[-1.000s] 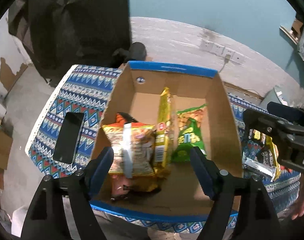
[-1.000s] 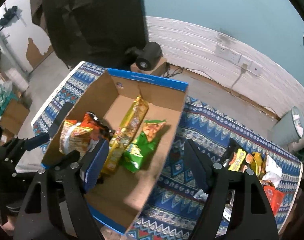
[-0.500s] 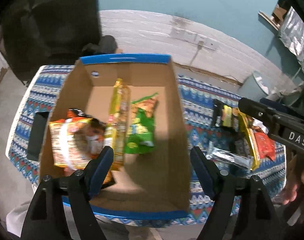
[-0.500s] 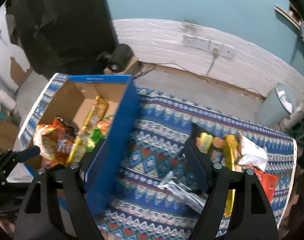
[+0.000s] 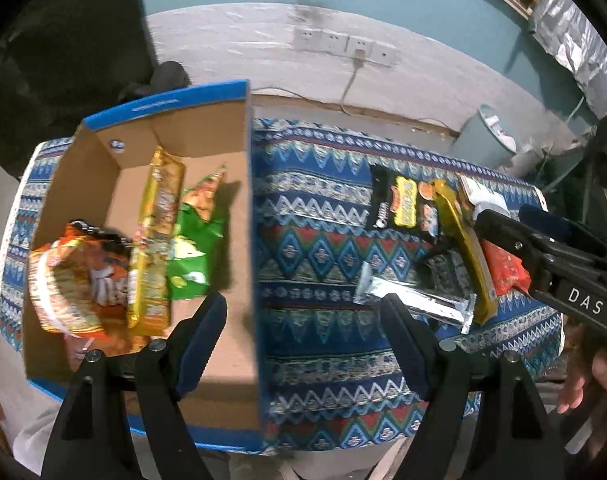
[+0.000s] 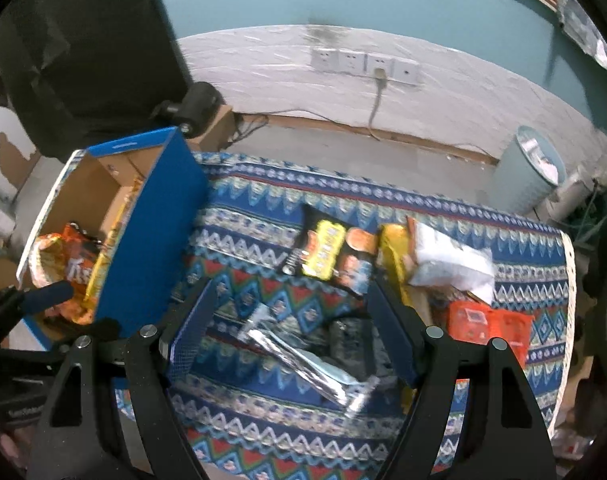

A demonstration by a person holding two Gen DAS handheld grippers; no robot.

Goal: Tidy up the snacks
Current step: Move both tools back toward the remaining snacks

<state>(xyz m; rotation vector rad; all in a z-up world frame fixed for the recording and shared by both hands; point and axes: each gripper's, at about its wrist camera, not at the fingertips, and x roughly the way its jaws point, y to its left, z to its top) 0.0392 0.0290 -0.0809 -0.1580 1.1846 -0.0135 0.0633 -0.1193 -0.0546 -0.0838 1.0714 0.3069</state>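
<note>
Several loose snack packets, among them a crinkly silver foil sachet [image 6: 303,364] and a black-and-yellow bag [image 6: 327,256], lie right of the blue-edged cardboard box [image 5: 247,240]; they look light, soft and slippery, best pinched across the flat middle. Both the left gripper [image 5: 303,344] and right gripper [image 6: 289,332] hang empty with fingers spread. A patterned blue cloth [image 5: 315,208] covers the desk, with a white brick wall [image 6: 287,76] behind the box.

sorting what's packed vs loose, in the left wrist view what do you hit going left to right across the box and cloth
orange chip bag → long yellow packet → green bag → box's right wall → silver wrapper → red packet
</note>
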